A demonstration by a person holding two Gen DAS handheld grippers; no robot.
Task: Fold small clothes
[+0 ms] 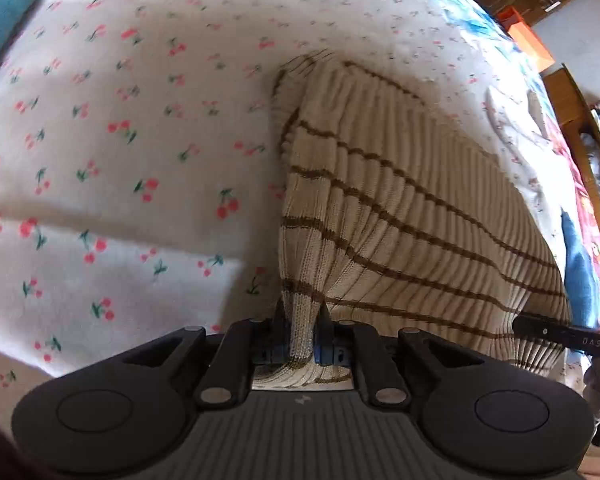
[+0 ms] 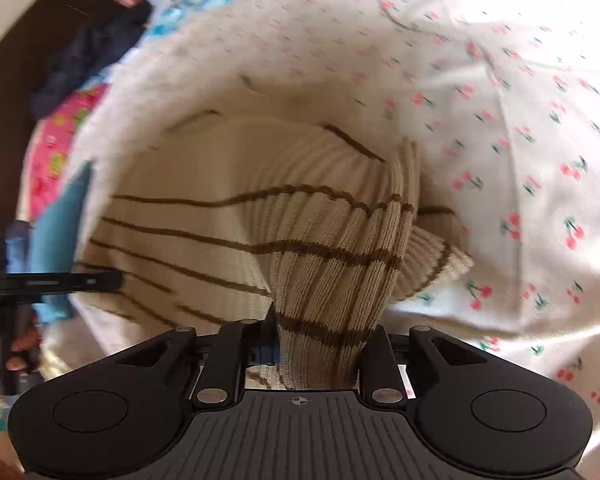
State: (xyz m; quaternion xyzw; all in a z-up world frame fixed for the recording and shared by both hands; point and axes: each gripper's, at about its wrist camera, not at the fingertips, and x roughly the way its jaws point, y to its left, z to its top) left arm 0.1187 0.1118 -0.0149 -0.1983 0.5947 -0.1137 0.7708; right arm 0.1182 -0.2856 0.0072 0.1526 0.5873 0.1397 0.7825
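Observation:
A cream ribbed knit garment with thin brown stripes lies on a white bedsheet printed with cherries. My left gripper is shut on a narrow pinch of its near edge. In the right wrist view the same garment rises in a thick bunched fold, one ribbed edge standing upright. My right gripper holds that bunch, and the fabric fills the whole gap between its jaws. Each view shows a black part of the other gripper at its edge: the right one and the left one. The cherry sheet is rumpled.
A teal cloth lies at the far left and a blue one beside the garment. An orange box and wooden shelves stand past the bed's edge. Pink patterned fabric and dark clothes lie at the left.

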